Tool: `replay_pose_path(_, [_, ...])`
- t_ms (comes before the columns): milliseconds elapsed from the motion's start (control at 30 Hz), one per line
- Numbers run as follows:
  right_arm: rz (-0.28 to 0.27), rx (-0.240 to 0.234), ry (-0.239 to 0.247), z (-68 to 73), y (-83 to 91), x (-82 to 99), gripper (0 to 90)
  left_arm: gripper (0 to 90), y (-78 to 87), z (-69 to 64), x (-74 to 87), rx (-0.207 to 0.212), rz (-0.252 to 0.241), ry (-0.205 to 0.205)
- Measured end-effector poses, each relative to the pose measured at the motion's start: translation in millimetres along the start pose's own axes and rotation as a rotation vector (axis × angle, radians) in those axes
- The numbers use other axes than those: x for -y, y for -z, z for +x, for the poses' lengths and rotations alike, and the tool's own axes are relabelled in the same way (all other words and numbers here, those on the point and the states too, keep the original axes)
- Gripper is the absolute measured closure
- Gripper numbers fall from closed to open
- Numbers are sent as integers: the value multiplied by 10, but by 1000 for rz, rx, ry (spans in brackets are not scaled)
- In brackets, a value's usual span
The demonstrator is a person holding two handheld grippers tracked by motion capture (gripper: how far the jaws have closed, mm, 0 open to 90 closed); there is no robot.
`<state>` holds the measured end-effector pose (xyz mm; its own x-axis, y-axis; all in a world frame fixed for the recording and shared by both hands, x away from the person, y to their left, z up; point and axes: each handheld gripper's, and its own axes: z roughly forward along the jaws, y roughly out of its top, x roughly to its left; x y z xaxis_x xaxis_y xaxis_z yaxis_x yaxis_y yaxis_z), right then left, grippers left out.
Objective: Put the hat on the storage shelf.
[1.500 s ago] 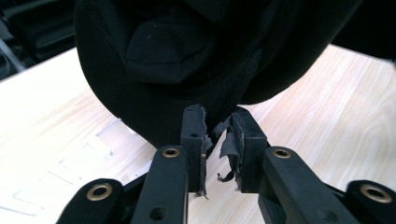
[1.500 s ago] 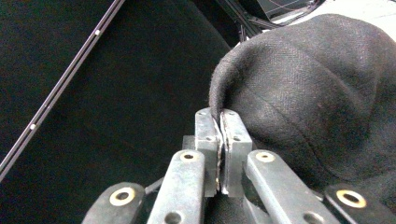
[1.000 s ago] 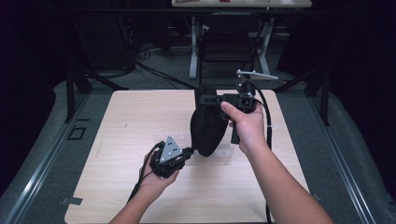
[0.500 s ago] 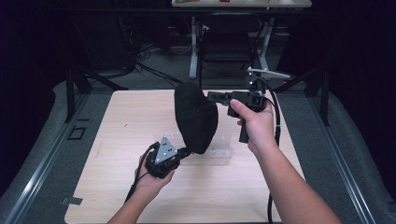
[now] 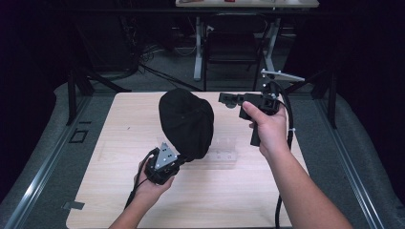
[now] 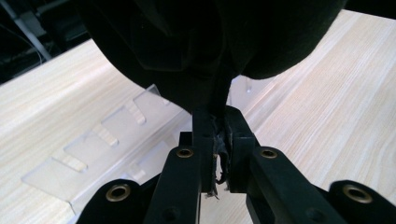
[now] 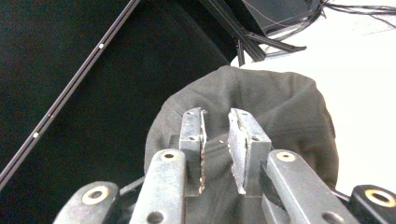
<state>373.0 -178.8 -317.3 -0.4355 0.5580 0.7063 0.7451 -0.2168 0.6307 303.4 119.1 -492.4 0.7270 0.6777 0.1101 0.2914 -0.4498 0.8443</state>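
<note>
Since 1 second ago, the right claw (image 5: 228, 99) has let go of the black cap (image 5: 187, 121) and drawn off toward the upper right of the high view; its jaws have just been opening and now stand part open with nothing between them, the cap lying beyond them in the right gripper view. The left claw (image 6: 217, 140) is clamped tight on the cap's lower edge, holding it upright at frame centre over the bench (image 5: 119, 114), above a clear slotted plate (image 5: 224, 150).

Handling judgement: the cap looks light, soft and limp; the fabric will sag and fold. Take hold at a hem or seam, pinching 1 doubled layer. Open room lies at the left and lower parts of the bench; the right claw hangs near the far edge.
</note>
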Motion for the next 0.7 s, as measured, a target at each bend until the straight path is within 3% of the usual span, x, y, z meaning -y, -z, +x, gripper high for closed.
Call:
replay_pose_path(133, [-4,10,8,-7,25,7,737,857,-46,28,94,-5,26,32])
replay_pose_path(200, [-6,12,5,-19,34,13,734,856,-44,31,133,-4,15,51])
replay_pose_path(333, [-8,22,-1,-65,56,19,728,856,-47,28,165,-7,14,48])
replay_pose_path(500, [-12,31,-5,-115,90,27,713,854,-42,52,224,4,14,79])
replay_pose_path(567, [-14,34,-5,-127,109,30,709,853,-34,85,246,0,15,57])
replay_pose_path(700, [-18,43,-7,-149,144,37,698,852,-30,125,305,17,4,87])
